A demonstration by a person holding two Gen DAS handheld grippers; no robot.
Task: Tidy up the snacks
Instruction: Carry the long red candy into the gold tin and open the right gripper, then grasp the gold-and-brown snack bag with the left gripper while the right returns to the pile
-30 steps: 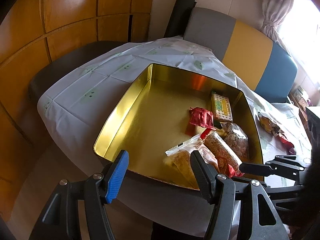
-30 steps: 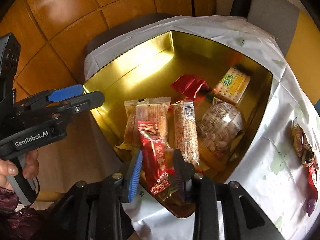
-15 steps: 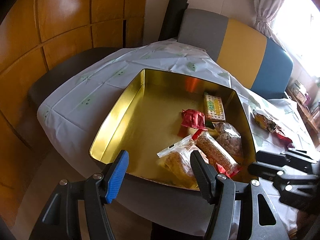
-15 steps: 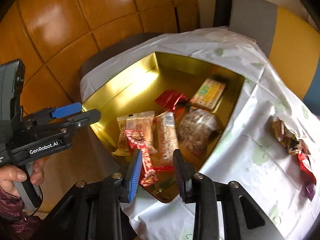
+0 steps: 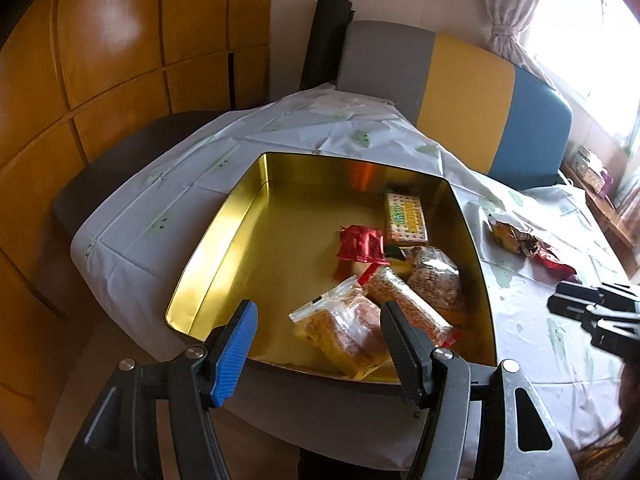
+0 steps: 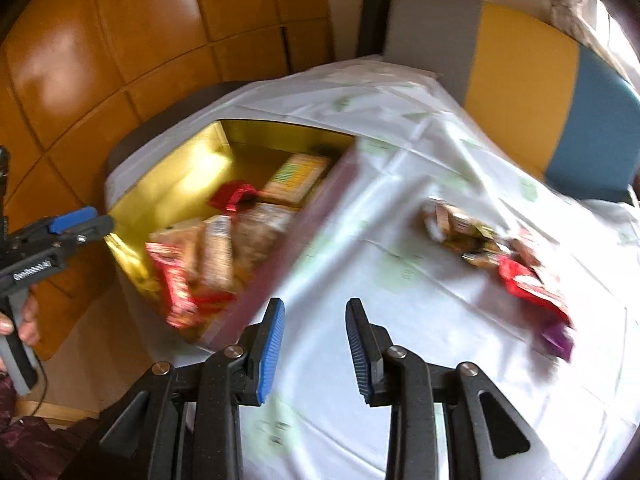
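Broadly, we are looking down on a table under a white tablecloth [image 5: 132,216], with a bench [image 5: 472,92] in grey, yellow and blue panels behind it and wood panelling [image 5: 112,40] to the left. On the cloth sits a large gold tin [image 5: 224,240], open at the top, near the table's front left corner.

Our left wrist view is sharp and looks straight into the tin. Its snacks are gathered along the right side: a clear bag of yellow-orange pieces [image 5: 340,328] nearest us, a long cracker pack [image 5: 408,308] beside it, a clear bag of brown pieces [image 5: 436,276] against the right wall, a red wrapper [image 5: 362,244] further in, and a green-and-yellow biscuit pack [image 5: 404,218] at the back. The tin's left half is bare gold.

Our right wrist view is blurred; it gives the tin's dark outer wall and a long red bar packet at the near corner, which the left view hides behind its finger. It also shows more fully the loose snacks [image 6: 500,256] on the cloth to the right of the tin, well apart from it.

Our left gripper [image 5: 316,340] hovers at the tin's near rim, jaws partly apart, nothing between them. Our right gripper [image 6: 314,340] hangs over bare cloth, jaws narrowly parted and empty. A hand [image 6: 16,320] grips the left tool's handle.
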